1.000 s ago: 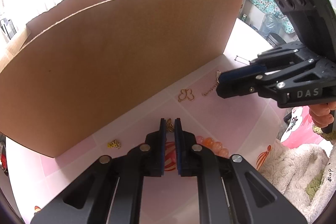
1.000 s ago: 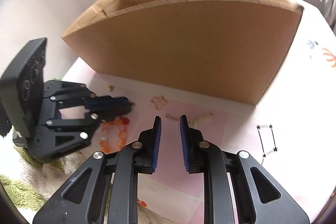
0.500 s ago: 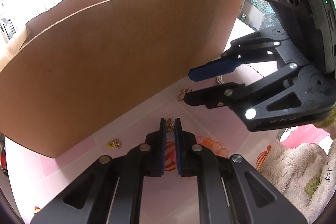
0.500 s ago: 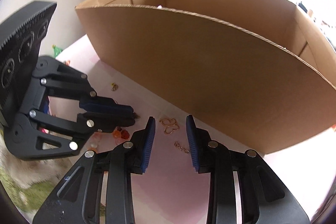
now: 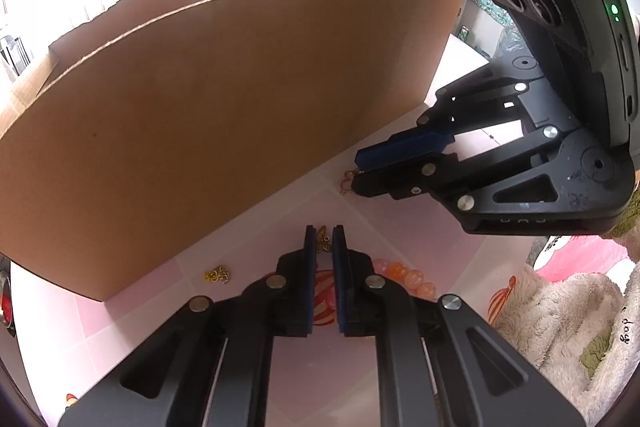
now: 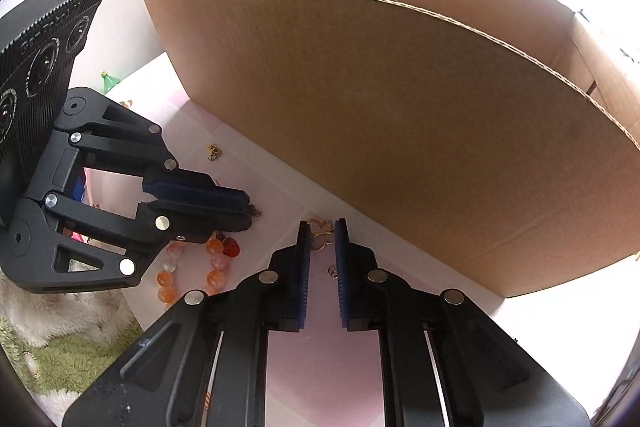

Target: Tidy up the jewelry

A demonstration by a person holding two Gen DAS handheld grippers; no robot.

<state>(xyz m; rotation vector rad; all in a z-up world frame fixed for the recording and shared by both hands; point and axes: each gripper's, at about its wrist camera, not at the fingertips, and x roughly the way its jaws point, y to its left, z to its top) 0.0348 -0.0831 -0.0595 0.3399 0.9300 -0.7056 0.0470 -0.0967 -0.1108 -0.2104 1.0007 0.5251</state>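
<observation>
In the left wrist view the left hand-held gripper [image 5: 321, 241] sits at the lower centre of the frame, its blue pads clenched on a small gold charm [image 5: 322, 242] that shows in the narrow gap near the tips. Behind its fingers an orange bead bracelet [image 5: 404, 275] lies on the pink-and-white bench [image 5: 400, 227], and a small gold cluster [image 5: 217, 274] rests to the left, close to the foot of the cardboard box [image 5: 224, 115] that fills the upper left and centre. The right hand-held gripper [image 5: 360, 173] reaches in from the right edge, its tips low over the bench at a gold butterfly-shaped piece [image 5: 347, 182], whose loops stick out just left of the tips. A fluffy white cloth [image 5: 560, 315] occupies the lower right corner. In the right wrist view the right hand-held gripper [image 6: 321, 233] rises from the bottom centre with its jaws closing; the gold butterfly-shaped piece [image 6: 320, 233] lies between the tips, and a thin gap can be seen on each side of it. A bit of gold chain [image 6: 332, 271] lies lower between the fingers. The left hand-held gripper [image 6: 246, 209] comes in from the left, clamped, with the charm [image 6: 255, 211] poking out at its tip, above the bead bracelet [image 6: 208, 263]. The small gold cluster [image 6: 214, 151] lies above it, near the box [image 6: 400, 131].
</observation>
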